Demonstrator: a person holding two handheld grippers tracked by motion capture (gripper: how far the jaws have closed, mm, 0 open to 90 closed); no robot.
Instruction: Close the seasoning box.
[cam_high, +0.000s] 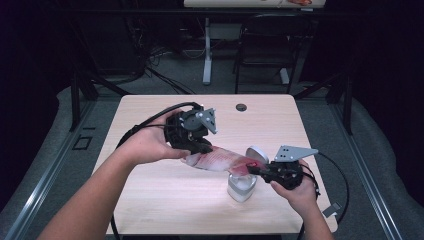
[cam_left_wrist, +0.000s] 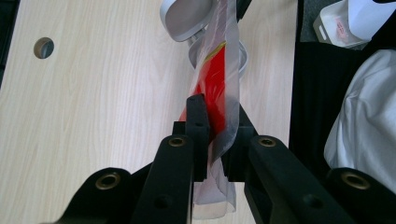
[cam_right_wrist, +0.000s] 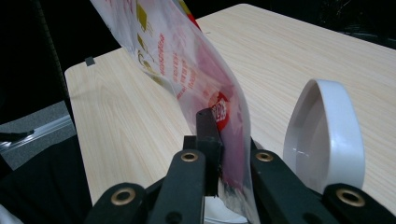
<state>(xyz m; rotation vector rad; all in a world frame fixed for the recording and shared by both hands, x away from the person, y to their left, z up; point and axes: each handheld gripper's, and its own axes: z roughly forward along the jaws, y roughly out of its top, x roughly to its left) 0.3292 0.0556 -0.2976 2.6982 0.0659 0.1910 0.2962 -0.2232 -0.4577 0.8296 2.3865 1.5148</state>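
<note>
A red-and-white printed plastic bag (cam_high: 222, 161) is stretched between both grippers above the wooden table (cam_high: 160, 200). My left gripper (cam_high: 201, 151) is shut on the bag's left end; in the left gripper view the jaws (cam_left_wrist: 217, 122) pinch the bag (cam_left_wrist: 225, 70) edge-on. My right gripper (cam_high: 256, 170) is shut on the other end, and in the right gripper view (cam_right_wrist: 225, 136) the bag (cam_right_wrist: 177, 56) rises from its jaws. Below the bag's right end stands a small white container (cam_high: 241, 189) with its flip lid (cam_high: 257, 153) up, also seen as the lid (cam_right_wrist: 327, 135) beside the right jaws.
A round cable hole (cam_high: 241, 107) sits near the table's far edge. A small grey tag (cam_high: 331, 209) lies at the table's right edge. Beyond the table stand a chair (cam_high: 265, 45) and a desk leg (cam_high: 207, 50). Cables trail from both grippers.
</note>
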